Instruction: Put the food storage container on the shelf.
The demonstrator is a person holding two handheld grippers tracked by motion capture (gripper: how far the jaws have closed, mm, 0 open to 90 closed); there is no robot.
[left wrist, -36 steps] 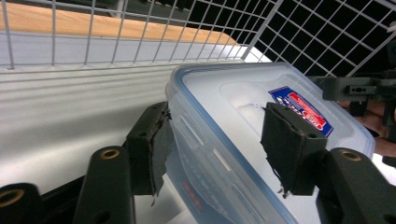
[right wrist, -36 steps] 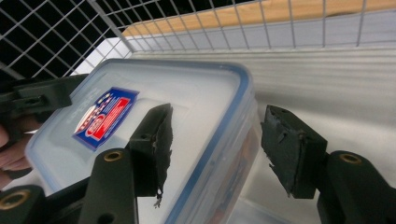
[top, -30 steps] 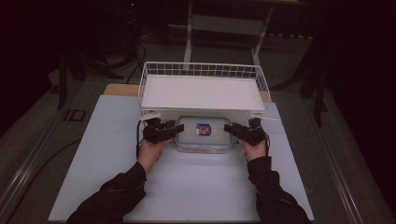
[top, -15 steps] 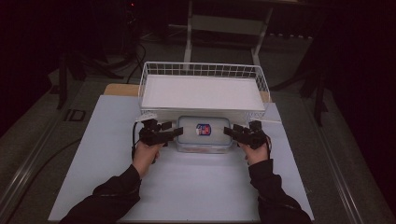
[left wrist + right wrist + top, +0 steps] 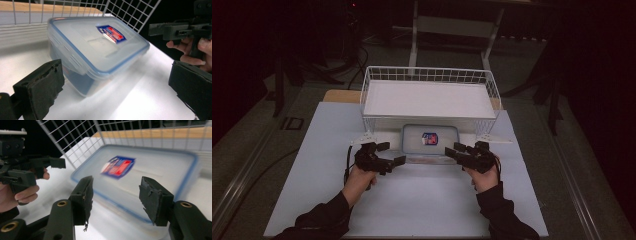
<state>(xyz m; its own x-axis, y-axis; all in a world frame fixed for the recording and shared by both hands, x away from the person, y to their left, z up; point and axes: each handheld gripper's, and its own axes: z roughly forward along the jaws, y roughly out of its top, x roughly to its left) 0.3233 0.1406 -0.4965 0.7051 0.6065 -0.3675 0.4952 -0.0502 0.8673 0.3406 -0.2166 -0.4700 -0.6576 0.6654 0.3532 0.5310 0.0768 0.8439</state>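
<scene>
A clear plastic container (image 5: pixel 430 139) with a blue-rimmed lid and a red-and-blue label lies on the white table sheet (image 5: pixel 422 200), just in front of the white wire basket (image 5: pixel 427 75). My left gripper (image 5: pixel 391 153) is open a little to the container's near left, not touching it. In the left gripper view the container (image 5: pixel 100 50) lies ahead between the wide-apart jaws of the left gripper (image 5: pixel 115 87). My right gripper (image 5: pixel 455 150) is open at the container's near right. The right gripper view shows the right gripper (image 5: pixel 120 200) open with the blurred container (image 5: pixel 150 167) just beyond it.
The wire basket has a white flat bottom (image 5: pixel 427 97) and stands on small white feet (image 5: pixel 364 137) at the sheet's far side. A wooden board edge (image 5: pixel 342 96) shows behind it. Dark floor and a metal frame (image 5: pixel 452 25) lie beyond the table.
Both grippers have drawn back toward the person from the container's two ends. The container stays in front of the basket.
</scene>
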